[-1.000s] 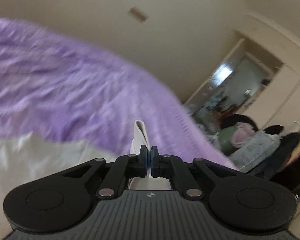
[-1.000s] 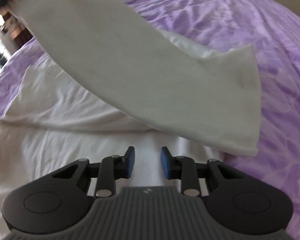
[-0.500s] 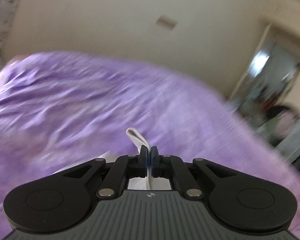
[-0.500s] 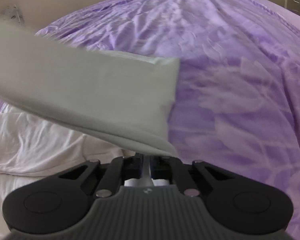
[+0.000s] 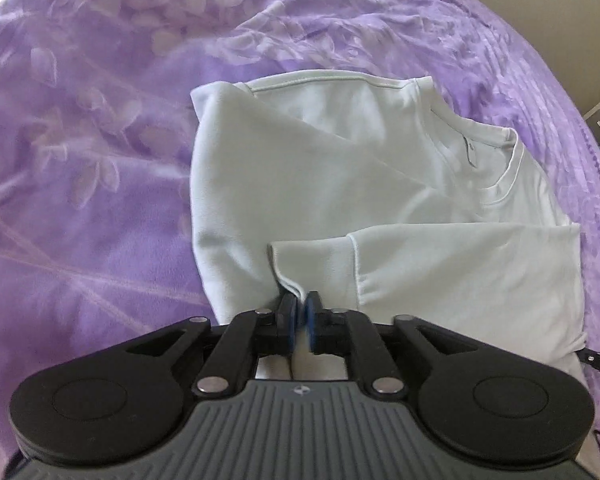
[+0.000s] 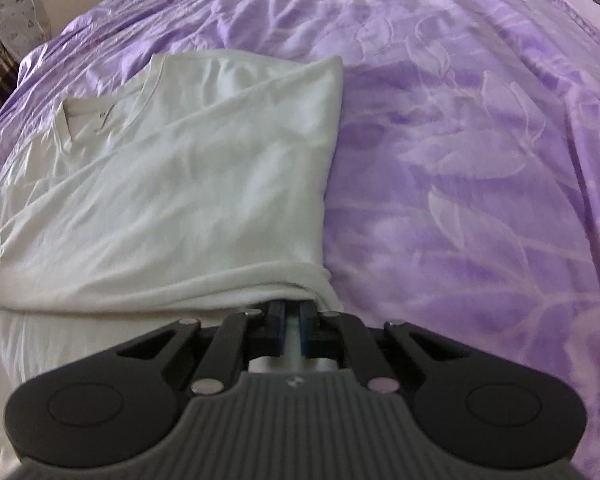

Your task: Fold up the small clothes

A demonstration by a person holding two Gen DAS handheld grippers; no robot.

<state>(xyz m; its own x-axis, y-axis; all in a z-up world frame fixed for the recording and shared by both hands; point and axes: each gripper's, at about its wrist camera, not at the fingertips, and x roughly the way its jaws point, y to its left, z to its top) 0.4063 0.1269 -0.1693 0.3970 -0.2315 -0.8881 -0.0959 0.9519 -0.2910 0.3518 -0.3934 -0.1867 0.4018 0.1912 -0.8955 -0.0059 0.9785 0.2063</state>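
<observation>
A purple bedspread (image 5: pixel 80 160) with a leaf pattern is seen across the whole bed, soft and yielding under anything laid on it. On it a white T-shirt (image 5: pixel 340 184) is spread, partly folded: one side panel is laid diagonally over the body, the collar (image 5: pixel 496 168) is exposed at the far end, and a sleeve (image 5: pixel 460 272) is doubled across the front. In the right wrist view the same T-shirt (image 6: pixel 172 184) is seen lying flat with its folded edge straight along the bedspread (image 6: pixel 480 160).

The cloth is judged light, limp and thin (knit cotton by the look), so no shape is kept unless it is supported; a single-point pinch is likely to let it sag and drag. Hems and corners are judged the best places to be taken, since stitched edges are thicker and slip less.

The left gripper (image 5: pixel 300 308) has just been opening a little; the sleeve hem (image 5: pixel 284 280) sits at its tips, and the pads appear parted from it. The right gripper (image 6: pixel 290 312) is clamped on the bottom hem (image 6: pixel 268 284), cloth showing between its fingers.
</observation>
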